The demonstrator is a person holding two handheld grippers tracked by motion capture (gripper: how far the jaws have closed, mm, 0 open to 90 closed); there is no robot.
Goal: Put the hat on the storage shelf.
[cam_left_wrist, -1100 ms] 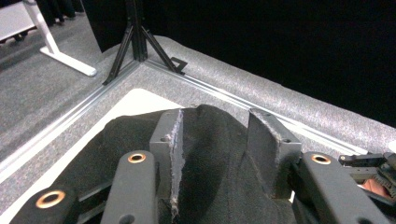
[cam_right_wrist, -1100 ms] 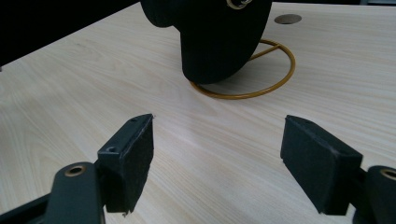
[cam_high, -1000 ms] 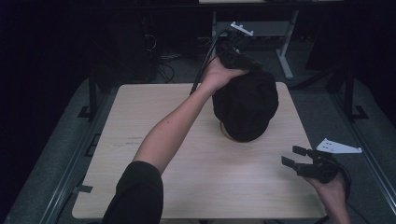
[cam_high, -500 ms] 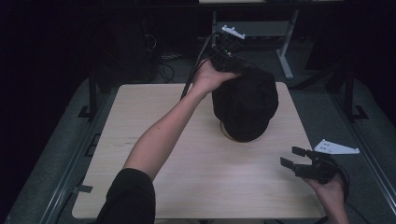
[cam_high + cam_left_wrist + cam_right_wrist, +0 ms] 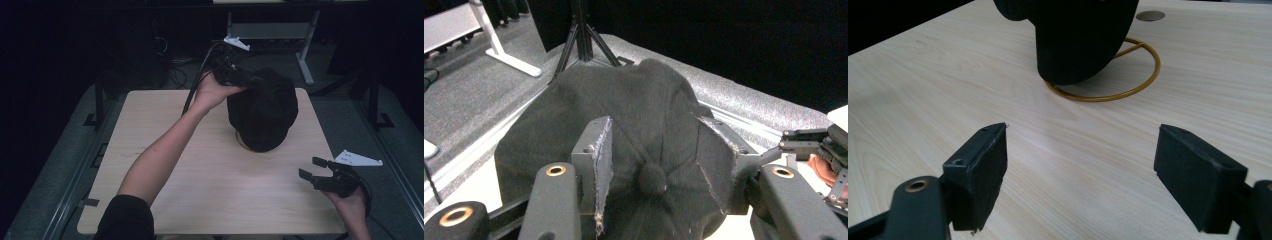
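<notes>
**Left gripper at the cap's crown, right gripper idle**

Reaching in from the left of the black cap (image 5: 262, 110): a bare forearm, hand wrapped round the left gripper (image 5: 239, 76), now at the cap's far upper-left edge. Shifted slightly since half a second ago, a little lower against the crown, cable (image 5: 195, 85) trailing down the cap's left side. Seen along that gripper's own view: fingers (image 5: 600, 155) spread wide, one on each side of the cap's top button (image 5: 651, 179), hovering right over the dark fabric; contact with it impossible to confirm. Nothing pinched.

Cap itself unmoved, perched at the middle of the pale wooden desk (image 5: 165, 115), toward its far edge, on a stand with a round brass-coloured wire base (image 5: 1143, 75) showing beneath the brim. Small round hole (image 5: 1150, 15) in the desk just beyond that ring.

Right of the cap and nearer the person: right gripper (image 5: 314, 169), held low over the desk's near right corner, much as before. Fingers (image 5: 982, 170) parted wide, gripping nothing, pointed toward the cap but well apart from it.
</notes>
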